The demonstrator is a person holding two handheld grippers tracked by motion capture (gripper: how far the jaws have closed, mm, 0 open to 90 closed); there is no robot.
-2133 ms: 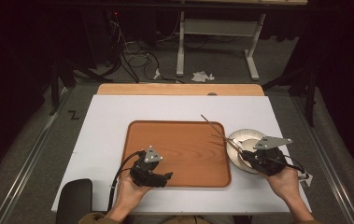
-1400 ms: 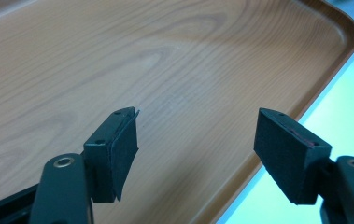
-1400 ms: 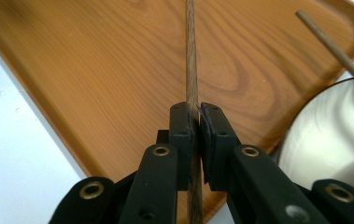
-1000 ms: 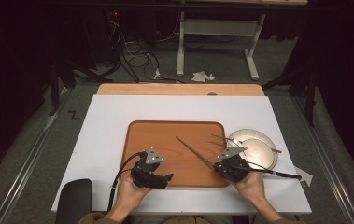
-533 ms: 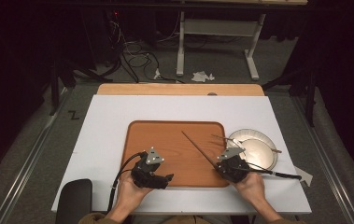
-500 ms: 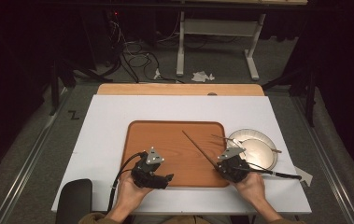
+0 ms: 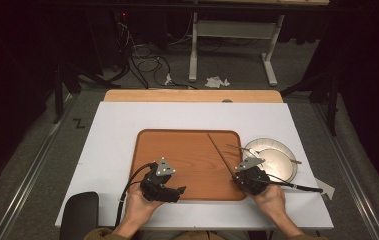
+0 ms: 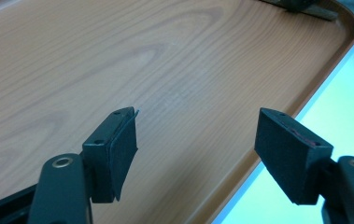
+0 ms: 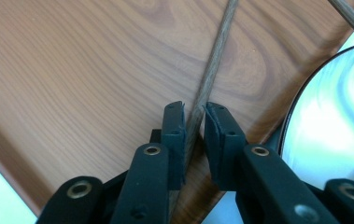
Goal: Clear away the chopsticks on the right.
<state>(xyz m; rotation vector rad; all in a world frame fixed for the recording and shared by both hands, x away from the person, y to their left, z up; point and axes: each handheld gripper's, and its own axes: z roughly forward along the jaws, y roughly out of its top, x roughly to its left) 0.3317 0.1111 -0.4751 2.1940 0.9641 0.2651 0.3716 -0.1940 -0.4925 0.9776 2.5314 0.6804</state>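
A thin brown chopstick (image 7: 219, 154) slants over the right part of the wooden tray (image 7: 177, 145), its tip pointing to the far left. My right gripper (image 7: 236, 176) is shut on its near end; in the right gripper view the chopstick (image 9: 216, 56) runs up from between the two pads of that gripper (image 9: 194, 112). A second chopstick (image 7: 257, 151) lies across the white plate (image 7: 282, 167) just right of the tray. My left gripper (image 7: 181, 190) hovers over the tray's near left part, and in its own view it (image 8: 195, 140) is open and holds nothing.
The tray sits on a white tabletop (image 7: 117, 130) with a wooden strip (image 7: 192, 96) along the far edge. A black pad (image 7: 79, 215) lies at the near left corner. The tray's raised rim (image 8: 305, 93) runs just right of the left gripper.
The right gripper carried the chopstick from the plate to the tray's right side. In the last second the stick's tip swung farther away and to the right. The left gripper barely moved.
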